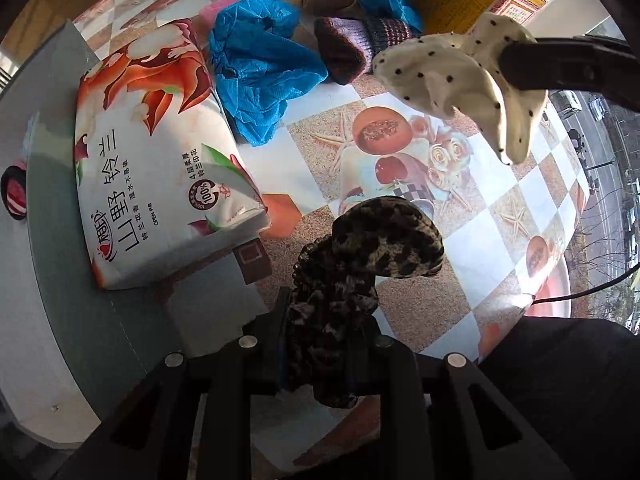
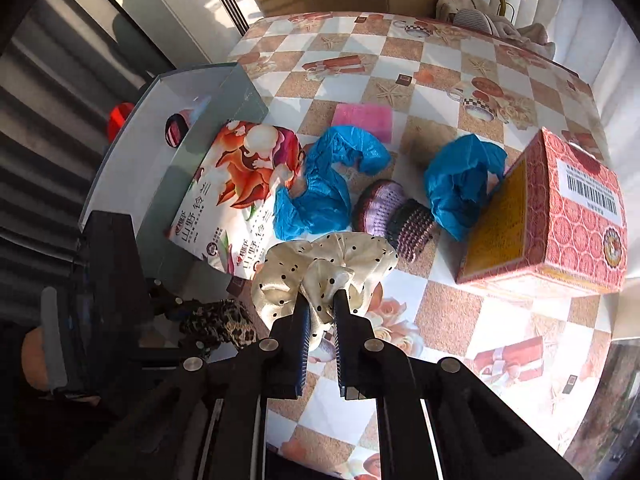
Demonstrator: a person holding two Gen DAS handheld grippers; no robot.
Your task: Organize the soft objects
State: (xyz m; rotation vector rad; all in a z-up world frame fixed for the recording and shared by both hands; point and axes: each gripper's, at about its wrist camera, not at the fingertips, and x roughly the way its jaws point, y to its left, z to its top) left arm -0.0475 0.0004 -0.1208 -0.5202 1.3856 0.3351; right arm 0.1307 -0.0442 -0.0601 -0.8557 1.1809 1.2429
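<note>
Leopard-print scrunchie (image 1: 352,276) is pinched in my left gripper (image 1: 326,344), the cream dotted scrunchie (image 2: 324,264) clamped in my right gripper (image 2: 322,300), both above the tablecloth, and the grey tray (image 2: 168,92) lies leftward, probably nearer my left.

Leopard scrunchie (image 1: 360,264) hides left gripper (image 1: 326,320) fingertips — mostly.
</note>
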